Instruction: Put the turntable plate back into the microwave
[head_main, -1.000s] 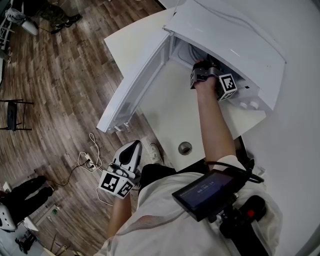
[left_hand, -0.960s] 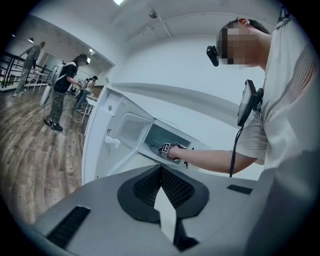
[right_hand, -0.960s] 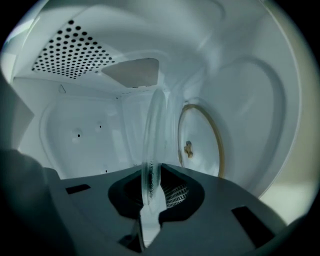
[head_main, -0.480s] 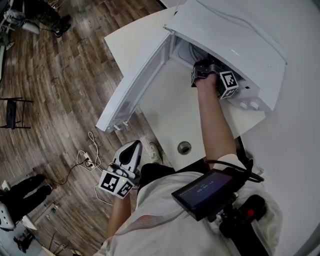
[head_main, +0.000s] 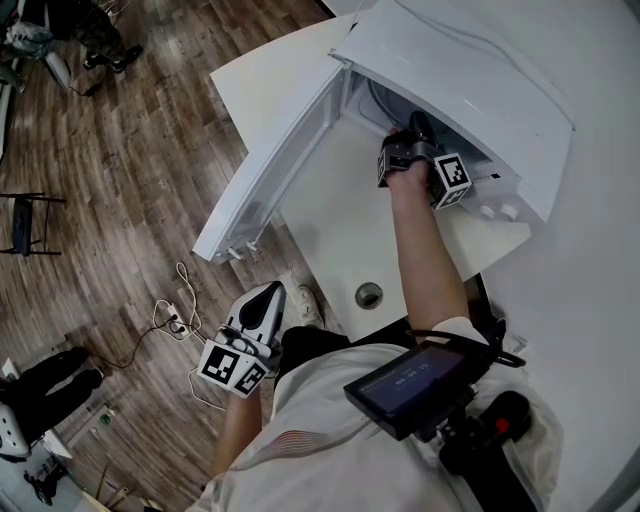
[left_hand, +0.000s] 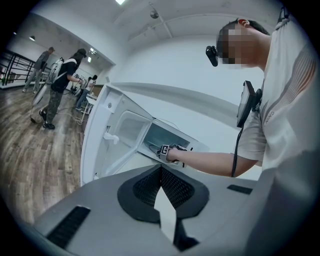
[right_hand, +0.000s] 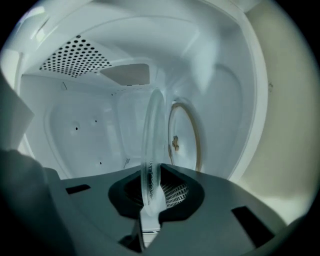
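From the head view, a white microwave (head_main: 470, 90) sits on a white table (head_main: 320, 220) with its door (head_main: 265, 175) swung wide open. The right gripper (head_main: 413, 128) is at the microwave's mouth, with its tip poking inside. The left gripper (head_main: 265, 300) hangs low by the person's side, over the wooden floor (head_main: 120, 180), well away from the microwave. A white cable (head_main: 175, 320) lies on the floor near it.

From the left gripper view, the left gripper's two jaws are closed together and hold nothing. Far in front of them are the open microwave and the person's arm (left_hand: 210, 162) reaching into it. Some people (left_hand: 62, 82) stand far back in the room.

From the right gripper view, the right gripper's jaws are pinched tight on the rim of the turntable plate (right_hand: 152, 135). The clear glass plate is inside the microwave and shows edge-on. Just beside it is the roller ring (right_hand: 184, 142) on the microwave's floor. The plate looks close to the ring, but I cannot tell if they touch
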